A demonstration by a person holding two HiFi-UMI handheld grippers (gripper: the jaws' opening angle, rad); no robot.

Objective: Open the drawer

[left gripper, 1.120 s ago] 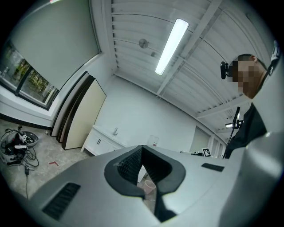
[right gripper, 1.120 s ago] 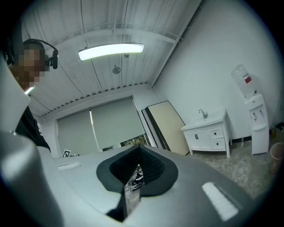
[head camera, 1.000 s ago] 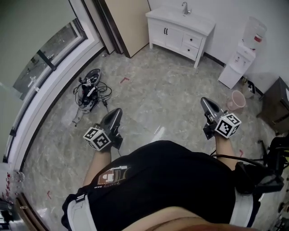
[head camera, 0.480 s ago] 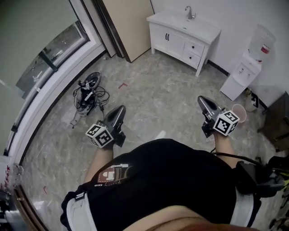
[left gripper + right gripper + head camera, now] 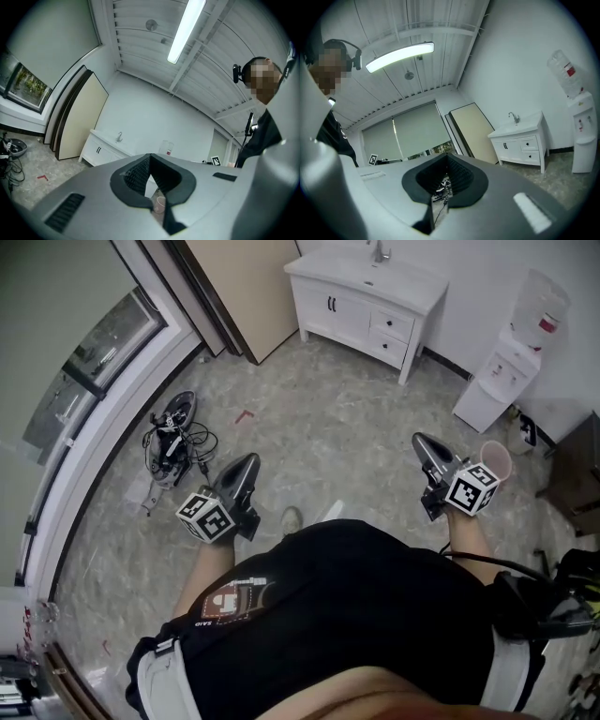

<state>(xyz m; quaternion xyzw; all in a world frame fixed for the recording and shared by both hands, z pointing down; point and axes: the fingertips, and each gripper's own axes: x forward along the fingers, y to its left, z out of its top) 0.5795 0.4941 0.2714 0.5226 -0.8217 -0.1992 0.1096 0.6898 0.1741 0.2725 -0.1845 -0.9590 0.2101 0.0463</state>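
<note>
The white vanity cabinet (image 5: pixel 366 298) stands against the far wall, its two small drawers (image 5: pixel 392 326) closed on its right side. It also shows in the left gripper view, cabinet (image 5: pixel 101 152), and in the right gripper view, cabinet (image 5: pixel 522 143) with its drawers (image 5: pixel 528 144). My left gripper (image 5: pixel 246 465) and right gripper (image 5: pixel 424 442) are held level in front of my body, far short of the cabinet. Both are shut with nothing between them, as the left gripper (image 5: pixel 150 157) and right gripper (image 5: pixel 447 157) show close up.
A water dispenser (image 5: pixel 511 371) and a pink bin (image 5: pixel 494 457) stand at the right, and dark furniture (image 5: pixel 572 465) beyond them. A tangle of cables and gear (image 5: pixel 169 442) lies on the floor at the left. A beige board (image 5: pixel 239 287) leans on the wall by the window.
I have stepped across the floor with both grippers carried along level. A shoe now shows between them. The cabinet sits further left in the head view.
</note>
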